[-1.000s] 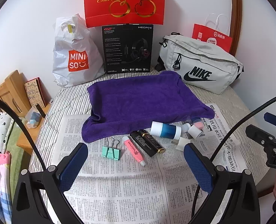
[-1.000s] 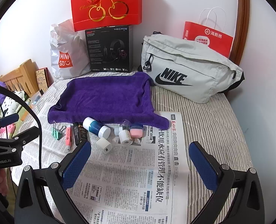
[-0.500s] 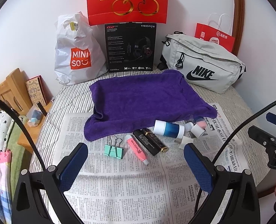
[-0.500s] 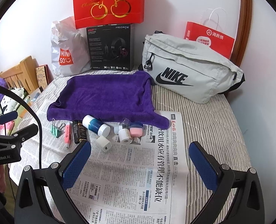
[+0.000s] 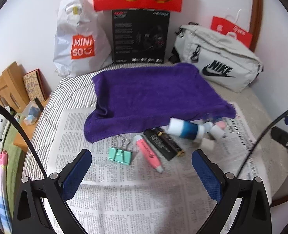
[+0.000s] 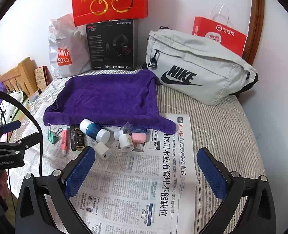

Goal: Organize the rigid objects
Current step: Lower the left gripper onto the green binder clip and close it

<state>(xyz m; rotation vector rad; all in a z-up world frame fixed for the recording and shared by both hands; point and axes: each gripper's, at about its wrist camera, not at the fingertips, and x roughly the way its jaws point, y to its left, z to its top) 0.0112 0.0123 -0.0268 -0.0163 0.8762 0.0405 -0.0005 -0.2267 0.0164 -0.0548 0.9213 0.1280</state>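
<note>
1. Left wrist view: the left gripper (image 5: 142,172) stands wide open and empty at the lower centre. The binder clip (image 5: 120,154), pink highlighter (image 5: 149,156) and black tube (image 5: 163,143) lie close together at mid-frame on the newspaper (image 5: 124,204). Risk: closing on one item would likely nudge its neighbour.
2. Right wrist view: the right gripper (image 6: 145,170) is likewise spread and empty. The blue-and-white bottle (image 6: 94,129), white cube (image 6: 103,151) and pink-capped jar (image 6: 138,136) cluster at centre left, below the purple towel (image 6: 108,97). Risk: the bottle lies on its side and could roll if touched off-centre.
</note>
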